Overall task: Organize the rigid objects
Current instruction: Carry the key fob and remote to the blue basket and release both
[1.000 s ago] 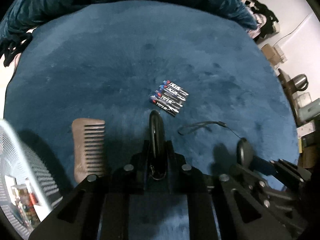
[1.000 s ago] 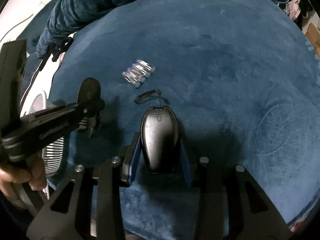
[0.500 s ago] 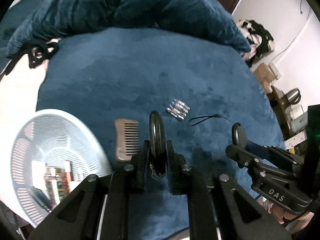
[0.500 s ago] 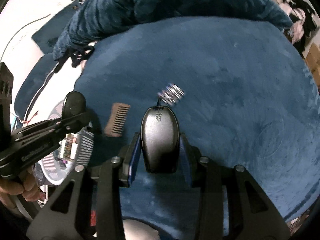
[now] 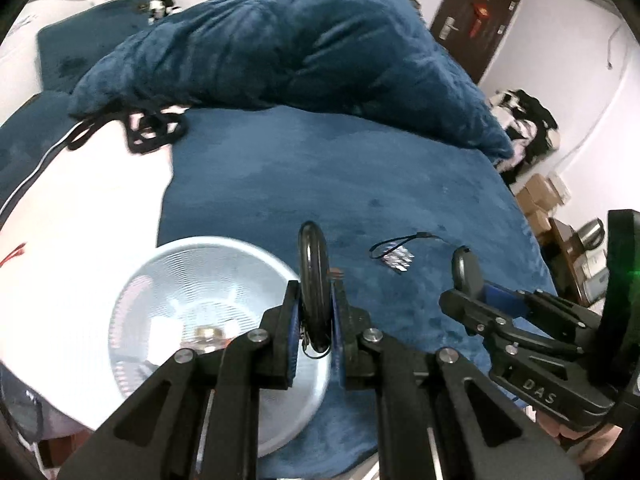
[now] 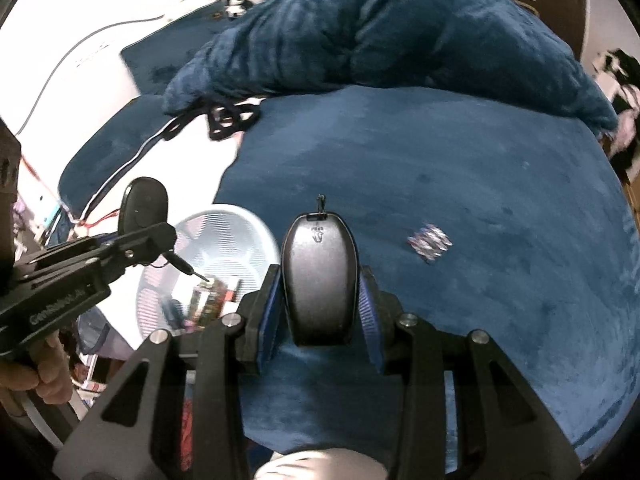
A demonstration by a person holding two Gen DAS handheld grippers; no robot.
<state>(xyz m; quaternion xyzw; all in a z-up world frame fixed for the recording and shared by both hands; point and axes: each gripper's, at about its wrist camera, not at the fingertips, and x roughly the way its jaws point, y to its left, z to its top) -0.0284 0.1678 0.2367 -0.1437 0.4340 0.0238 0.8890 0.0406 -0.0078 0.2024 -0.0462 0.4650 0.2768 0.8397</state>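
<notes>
My left gripper [image 5: 315, 300] is shut on a black oval key fob [image 5: 314, 276], held edge-on at the right rim of a white mesh basket [image 5: 160, 280]. It shows in the right wrist view too [image 6: 145, 204]. My right gripper [image 6: 319, 280] is shut on a second black key fob [image 6: 319, 280], held above the blue blanket [image 6: 460, 184], right of the basket [image 6: 224, 232]. A pack of batteries [image 5: 397, 259] lies on the blanket with a black strap [image 5: 390, 242] by it. The comb is hidden.
The basket holds several small items [image 6: 208, 296]. A heaped blue duvet [image 5: 280, 48] lies at the back. A black strap tangle [image 5: 152, 132] lies on the white sheet [image 5: 80, 208] at left. Boxes and a kettle [image 5: 592, 232] stand at the right.
Both grippers have risen and swung left with their fobs. The basket has come in under the left gripper, and the comb has dropped out of sight behind it.
</notes>
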